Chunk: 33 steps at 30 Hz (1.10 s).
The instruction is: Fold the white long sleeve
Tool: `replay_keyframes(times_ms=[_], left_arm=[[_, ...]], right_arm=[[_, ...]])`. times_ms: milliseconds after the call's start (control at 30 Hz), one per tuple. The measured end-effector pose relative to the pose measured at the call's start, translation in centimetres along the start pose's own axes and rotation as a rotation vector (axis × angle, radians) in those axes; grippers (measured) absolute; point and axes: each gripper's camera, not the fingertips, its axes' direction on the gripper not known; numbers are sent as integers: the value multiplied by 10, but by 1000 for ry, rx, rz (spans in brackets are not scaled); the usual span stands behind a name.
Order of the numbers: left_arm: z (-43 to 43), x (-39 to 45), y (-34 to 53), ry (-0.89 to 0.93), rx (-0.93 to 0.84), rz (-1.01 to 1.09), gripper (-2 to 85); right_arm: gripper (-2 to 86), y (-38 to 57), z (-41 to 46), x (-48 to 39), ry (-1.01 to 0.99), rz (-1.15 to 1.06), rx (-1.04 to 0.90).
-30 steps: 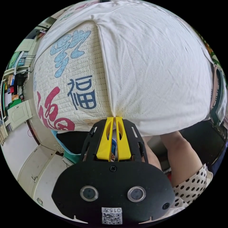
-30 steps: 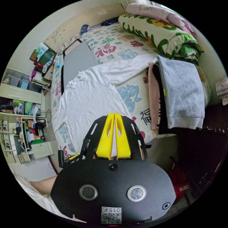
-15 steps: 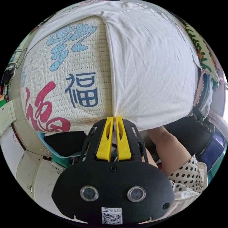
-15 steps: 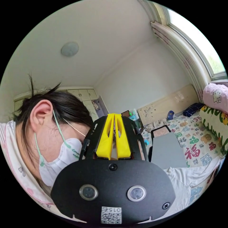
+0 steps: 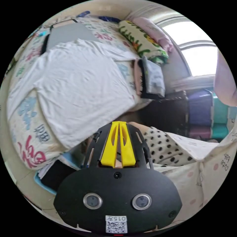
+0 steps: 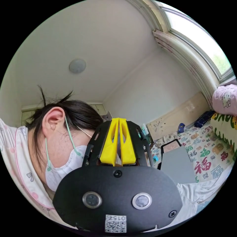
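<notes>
The white long sleeve (image 5: 74, 84) lies spread flat on the printed bed cover (image 5: 27, 116), its hem near the bed's edge and one sleeve stretched toward the folded pile. My left gripper (image 5: 119, 122) hovers off the bed's edge, clear of the hem, with its yellow jaws shut on nothing. My right gripper (image 6: 119, 119) points up toward the wall and ceiling, jaws shut and empty, next to the person's head. A corner of the white long sleeve (image 6: 190, 197) shows low in the right gripper view.
A stack of folded clothes (image 5: 151, 79) sits on the bed beside the shirt. A grey board (image 5: 66, 32) and a rolled green-patterned quilt (image 5: 140, 39) lie beyond it. The person's polka-dot garment (image 5: 160, 148) is close below. Storage boxes (image 5: 202, 111) stand under the window (image 5: 197, 49).
The left gripper has come off the shirt's hem corner and pulled back from the bed. The right gripper swung up from the bed a second ago and has hardly moved since.
</notes>
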Motion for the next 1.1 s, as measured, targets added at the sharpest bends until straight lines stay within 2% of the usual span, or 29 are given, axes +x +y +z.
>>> replay_keyframes(times_ms=[33,67,167,300,433,533,633,767,933,1100], left_arm=[[22,20,-4,191,-100,45,-9],[43,42,-6,291,-210,87,-9],[73,94,-6,406,-335,220,-9],[81,132,-16,403,-344,337,-10],[86,150,-42,404,-308,320,-10],[94,163,-63,388,-281,312,-10],[102,169,-82,403,-304,241,-10],[107,179,-103,365,-341,207,-10],[113,175,-125,359,-387,140,-10],[114,170,-130,355,-392,108,-9]], right_arm=[[-6,-2,-3,3,48,-44,8],[-6,-5,-6,6,129,-104,14],[-6,-12,-11,25,359,-279,16],[-6,-15,-10,87,609,-462,-34],[-7,-20,3,224,811,-595,-241],[-5,-20,12,367,865,-546,-486],[20,-7,21,538,901,-328,-824],[73,42,30,709,978,-346,-1117],[111,77,47,854,939,-276,-1424],[102,80,59,960,966,-193,-1618]])
